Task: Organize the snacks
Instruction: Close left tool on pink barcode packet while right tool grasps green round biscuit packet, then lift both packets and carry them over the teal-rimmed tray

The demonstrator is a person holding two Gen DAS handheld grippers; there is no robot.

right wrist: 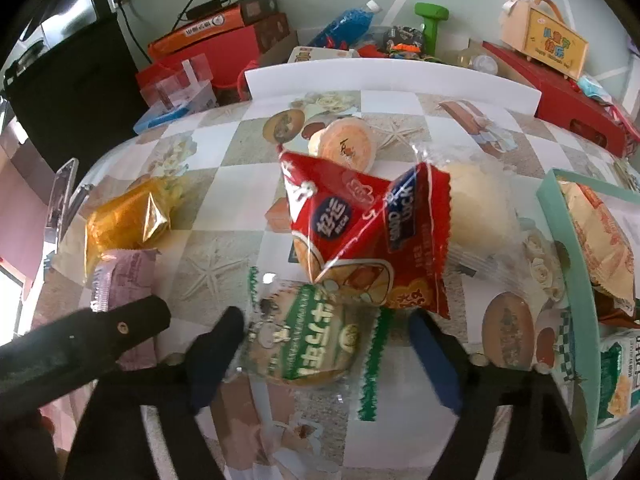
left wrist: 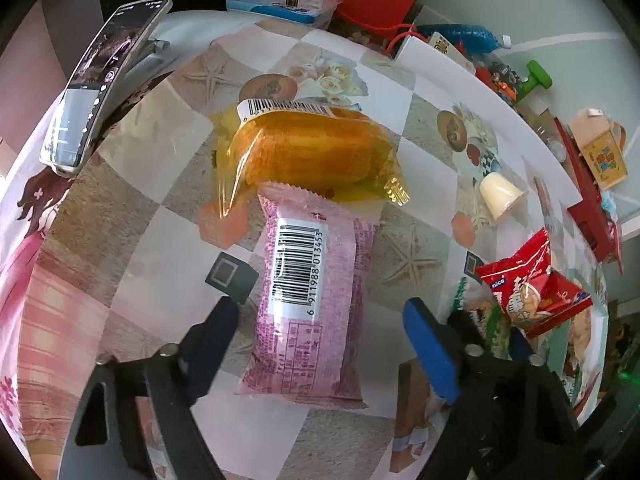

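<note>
- Left tongs (left wrist: 320,344): open, straddling the pink packet (left wrist: 310,300), which lies flat on the table (left wrist: 160,216) touching the orange packet (left wrist: 316,152).
- Right tongs (right wrist: 328,356): open around the green-printed cake (right wrist: 308,340).
- Advice: close mid-length; lift clear of neighbours.
- Destination, likely: teal tray (right wrist: 576,280), right.

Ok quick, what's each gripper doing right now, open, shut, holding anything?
Left gripper: open, straddling the pink barcoded snack packet, holding nothing.
Right gripper: open, around the clear green-printed biscuit packet, not clamped.
</note>
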